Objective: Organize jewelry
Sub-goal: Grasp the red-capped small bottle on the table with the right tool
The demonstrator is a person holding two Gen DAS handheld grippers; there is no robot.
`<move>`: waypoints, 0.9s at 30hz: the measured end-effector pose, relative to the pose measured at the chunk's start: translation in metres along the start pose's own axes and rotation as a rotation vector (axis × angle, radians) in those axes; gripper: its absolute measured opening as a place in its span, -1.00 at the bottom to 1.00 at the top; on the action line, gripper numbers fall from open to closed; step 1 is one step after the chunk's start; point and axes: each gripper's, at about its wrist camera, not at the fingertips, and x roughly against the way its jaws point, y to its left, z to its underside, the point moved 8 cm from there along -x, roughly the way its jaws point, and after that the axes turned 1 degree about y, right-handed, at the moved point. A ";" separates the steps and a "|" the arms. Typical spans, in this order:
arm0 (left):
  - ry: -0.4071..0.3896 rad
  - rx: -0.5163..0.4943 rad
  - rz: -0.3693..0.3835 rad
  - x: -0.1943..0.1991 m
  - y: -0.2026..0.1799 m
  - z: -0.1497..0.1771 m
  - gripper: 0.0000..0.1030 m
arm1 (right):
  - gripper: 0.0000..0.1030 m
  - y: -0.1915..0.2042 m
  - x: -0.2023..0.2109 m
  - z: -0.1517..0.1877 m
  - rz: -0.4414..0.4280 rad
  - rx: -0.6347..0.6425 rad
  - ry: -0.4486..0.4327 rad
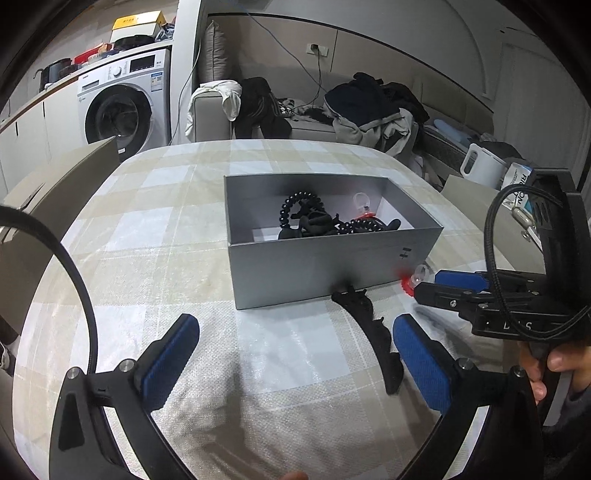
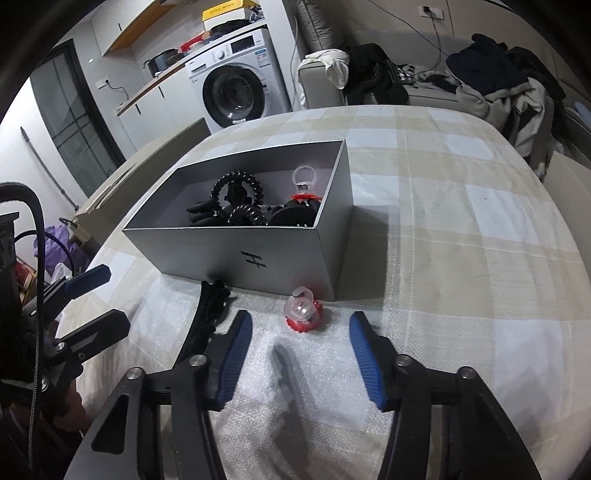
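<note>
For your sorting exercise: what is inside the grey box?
Inside the box: black coil ties, black clips and a clear ring with a red base. Anything beneath that pile is hidden.

1. A white front-loading washing machine stands against the far wall, under a counter.
2. A yellow box sits on top of it.
3. A grey sofa behind the desk carries heaps of dark clothes.
4. A white kettle stands off to the right.
5. A wall socket has a cable plugged in.
</note>
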 end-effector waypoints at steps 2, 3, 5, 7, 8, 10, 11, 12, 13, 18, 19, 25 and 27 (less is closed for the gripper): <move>0.004 0.005 0.000 -0.001 0.002 0.001 0.98 | -0.14 0.000 -0.001 -0.001 0.002 0.001 0.002; 0.005 0.007 -0.002 -0.002 0.002 0.000 0.98 | -0.20 0.000 -0.002 -0.001 0.003 0.001 0.003; 0.007 0.010 -0.004 -0.003 0.003 0.000 0.98 | -0.25 0.001 -0.004 -0.002 0.005 0.006 0.006; 0.009 0.011 -0.005 -0.003 0.004 0.001 0.98 | -0.33 0.003 -0.005 -0.004 0.006 0.012 0.007; 0.009 0.010 -0.006 -0.003 0.004 0.001 0.98 | -0.37 0.003 -0.006 -0.004 0.008 0.014 0.008; 0.010 0.008 -0.008 -0.003 0.004 0.002 0.98 | -0.41 0.004 -0.007 -0.005 0.011 0.018 0.010; 0.010 0.007 -0.008 -0.003 0.004 0.002 0.98 | -0.42 0.005 -0.008 -0.005 0.010 0.019 0.010; 0.011 0.006 -0.007 -0.003 0.004 0.002 0.98 | -0.44 0.005 -0.008 -0.005 0.007 0.021 0.011; 0.011 0.004 -0.007 -0.003 0.004 0.002 0.98 | -0.46 0.006 -0.008 -0.005 0.005 0.023 0.011; 0.013 -0.002 -0.006 -0.004 0.002 0.001 0.98 | -0.64 0.004 -0.008 -0.004 0.013 0.024 0.009; 0.014 -0.002 -0.007 -0.004 0.002 0.002 0.98 | -0.64 0.004 -0.008 -0.004 0.015 0.026 0.009; 0.014 -0.007 -0.005 -0.004 0.001 0.002 0.98 | -0.69 0.007 0.002 -0.004 -0.023 0.023 -0.018; 0.016 -0.010 0.001 -0.005 -0.001 0.002 0.98 | -0.69 0.007 0.009 -0.003 -0.030 0.018 -0.036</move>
